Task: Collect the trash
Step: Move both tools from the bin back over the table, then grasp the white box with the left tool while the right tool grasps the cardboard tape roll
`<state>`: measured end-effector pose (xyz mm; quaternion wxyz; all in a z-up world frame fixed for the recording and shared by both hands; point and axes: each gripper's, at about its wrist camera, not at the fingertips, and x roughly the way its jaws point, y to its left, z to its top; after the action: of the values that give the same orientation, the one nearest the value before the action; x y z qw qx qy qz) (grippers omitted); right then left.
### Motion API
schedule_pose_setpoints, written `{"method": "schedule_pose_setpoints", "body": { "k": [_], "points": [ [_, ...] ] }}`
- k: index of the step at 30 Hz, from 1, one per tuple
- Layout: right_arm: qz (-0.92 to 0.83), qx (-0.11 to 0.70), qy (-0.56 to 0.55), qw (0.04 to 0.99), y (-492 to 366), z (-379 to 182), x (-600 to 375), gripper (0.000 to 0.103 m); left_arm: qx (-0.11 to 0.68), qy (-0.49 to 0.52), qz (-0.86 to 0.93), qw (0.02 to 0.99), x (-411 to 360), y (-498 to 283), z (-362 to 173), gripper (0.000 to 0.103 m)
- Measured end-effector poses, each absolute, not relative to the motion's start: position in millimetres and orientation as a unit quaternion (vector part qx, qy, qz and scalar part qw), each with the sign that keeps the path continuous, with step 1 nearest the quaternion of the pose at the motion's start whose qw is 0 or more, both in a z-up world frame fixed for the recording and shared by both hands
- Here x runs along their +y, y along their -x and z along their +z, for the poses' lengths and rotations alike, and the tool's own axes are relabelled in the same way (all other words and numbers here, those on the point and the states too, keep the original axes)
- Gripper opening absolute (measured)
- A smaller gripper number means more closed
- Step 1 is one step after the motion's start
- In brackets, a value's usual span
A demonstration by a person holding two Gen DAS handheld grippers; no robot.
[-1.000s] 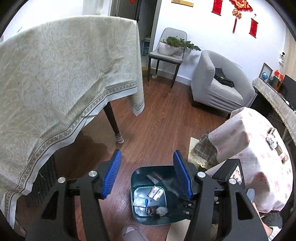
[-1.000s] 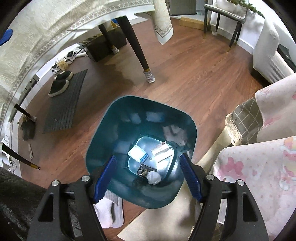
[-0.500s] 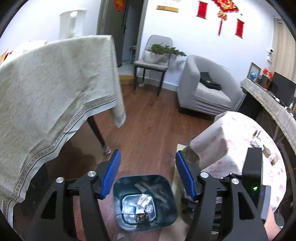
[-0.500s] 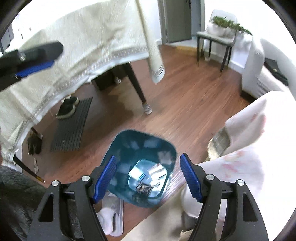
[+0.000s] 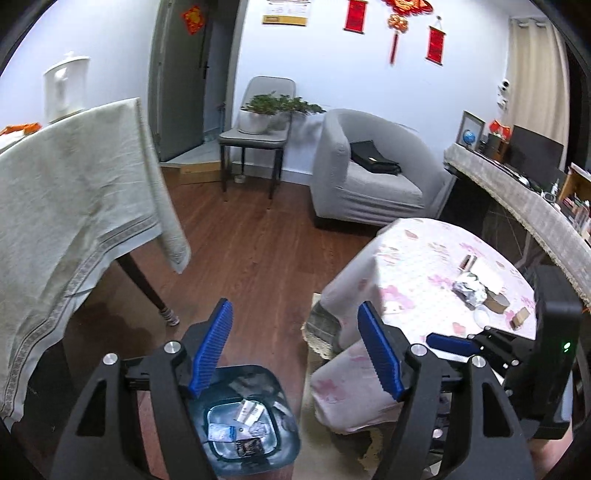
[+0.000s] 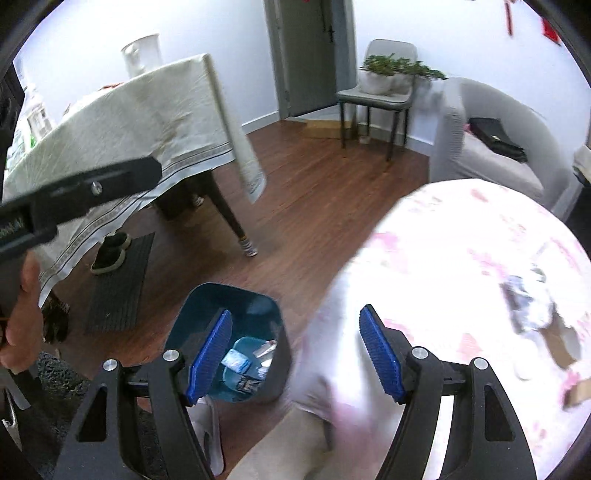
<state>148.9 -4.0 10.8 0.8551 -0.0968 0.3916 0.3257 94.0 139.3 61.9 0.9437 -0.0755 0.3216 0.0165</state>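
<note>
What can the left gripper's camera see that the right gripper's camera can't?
Only the left wrist view shows the red wall hangings whole, the long shelf with the little globe, and the right gripper over the pink table.

Only the right wrist view shows the dark shoes on the mat under the big table, and the person's hand holding the other gripper.

Both show the blue trash bin with wrappers inside, the pink table with crumpled trash, the grey armchair and the potted plant.

Teal bin (image 5: 284, 413) showing beneath blue-padded fingers (image 5: 212, 350), pink-flowered white tablecloth (image 5: 417, 258) lying right of them, cream grey-bordered tablecloth (image 5: 74, 206) hanging left, red-brown wood floor (image 5: 258, 258) ahead.
</note>
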Motion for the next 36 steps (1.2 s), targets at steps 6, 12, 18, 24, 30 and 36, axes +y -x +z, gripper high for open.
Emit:
{"method": "schedule_pose_setpoints", "body": {
  "k": [6, 12, 18, 24, 30, 36],
  "points": [
    [0.296, 0.387, 0.085, 0.869, -156, 15, -48, 0.072, 0.321, 0.069, -0.010, 0.945, 105, -108, 63, 0.077],
    [0.262, 0.381, 0.072, 0.884, -163, 20, -90, 0.072, 0.312, 0.056, -0.043, 0.947, 68, -123, 64, 0.080],
    [0.224, 0.378, 0.053, 0.897, -172, 22, -139, 0.073, 0.306, 0.032, -0.072, 0.949, 27, -139, 61, 0.085],
    [0.193, 0.370, 0.047, 0.908, -175, 25, -177, 0.076, 0.296, 0.004, -0.113, 0.949, -13, -151, 58, 0.089],
    [0.167, 0.370, 0.031, 0.914, -178, 26, -218, 0.077, 0.299, -0.007, -0.144, 0.943, -48, -168, 52, 0.091],
    [0.147, 0.376, 0.011, 0.915, -184, 21, -255, 0.080, 0.311, -0.014, -0.186, 0.932, -79, -188, 40, 0.092]
  ]
}}
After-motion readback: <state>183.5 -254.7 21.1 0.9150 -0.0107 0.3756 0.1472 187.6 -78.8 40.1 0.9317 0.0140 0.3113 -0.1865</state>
